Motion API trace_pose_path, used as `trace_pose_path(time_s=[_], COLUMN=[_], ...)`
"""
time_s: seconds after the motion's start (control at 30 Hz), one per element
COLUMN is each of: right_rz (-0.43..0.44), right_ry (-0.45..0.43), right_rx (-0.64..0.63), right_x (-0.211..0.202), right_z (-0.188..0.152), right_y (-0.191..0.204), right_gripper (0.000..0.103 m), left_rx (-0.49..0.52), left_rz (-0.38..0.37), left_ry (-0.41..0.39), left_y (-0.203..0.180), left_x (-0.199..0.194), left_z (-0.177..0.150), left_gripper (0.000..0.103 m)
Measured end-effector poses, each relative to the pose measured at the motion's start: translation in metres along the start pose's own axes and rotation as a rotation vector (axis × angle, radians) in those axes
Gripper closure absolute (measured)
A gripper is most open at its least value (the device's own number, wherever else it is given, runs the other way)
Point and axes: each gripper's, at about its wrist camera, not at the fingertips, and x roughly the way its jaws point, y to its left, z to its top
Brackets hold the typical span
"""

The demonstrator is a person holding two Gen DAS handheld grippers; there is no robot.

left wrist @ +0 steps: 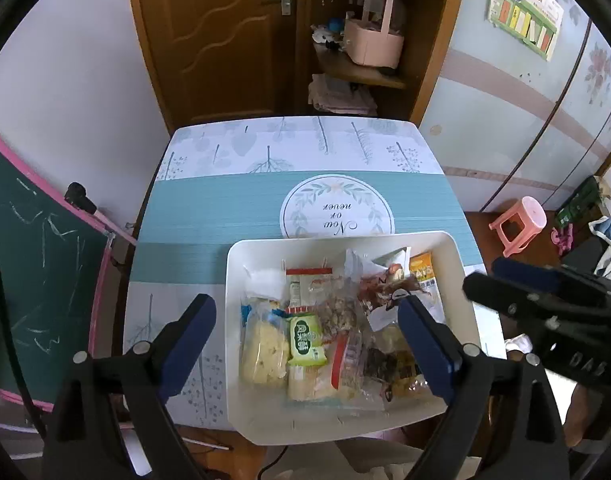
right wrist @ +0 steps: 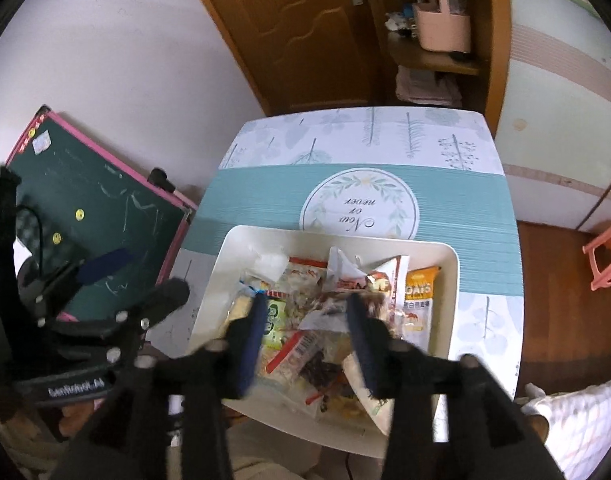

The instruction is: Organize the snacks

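Observation:
A white bin (left wrist: 233,344) full of mixed snack packets stands at the table's near edge; it also shows in the right wrist view (right wrist: 209,300). Inside are a green packet (left wrist: 305,336), a pale biscuit bag (left wrist: 263,348) and an orange oats packet (left wrist: 425,276) (right wrist: 419,292). My left gripper (left wrist: 305,320) is open and empty, hovering above the bin's left half. My right gripper (right wrist: 305,320) is open and empty above the bin's middle, and shows from the side in the left wrist view (left wrist: 501,276).
The table (left wrist: 225,208) has a teal and white leaf-print cloth. A green chalkboard with pink frame (left wrist: 33,264) leans at the left. A pink stool (left wrist: 519,224) stands on the floor at right. A wooden door and shelves are behind.

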Motion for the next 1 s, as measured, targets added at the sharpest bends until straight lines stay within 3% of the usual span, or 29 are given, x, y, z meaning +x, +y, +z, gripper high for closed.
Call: trace_pose_path(time_s=[0.2,0.57,1.0], right_rz=[-0.044,-0.141,-0.145], right_ry=[-0.08,-0.184,-0.193], right_rx=[0.046,0.031,0.008], right_x=[-0.019,-0.041,-0.043], right_z=[-0.004,-0.012,-0.015], right_y=[-0.007,0.001,0.008], right_gripper=[0.047,0.022,0.02], left_rx=[-0.014,-0.038,-0.035], left_rz=[0.018,0.035,0.042], left_ry=[-0.027,-0.04,-0.042], left_y=[0.0,-0.001,-0.001], left_x=[-0.01,-0.015,-0.016], left_z=[-0.004,-0.007,-0.007], left_gripper=[0.011,0.011,0.011])
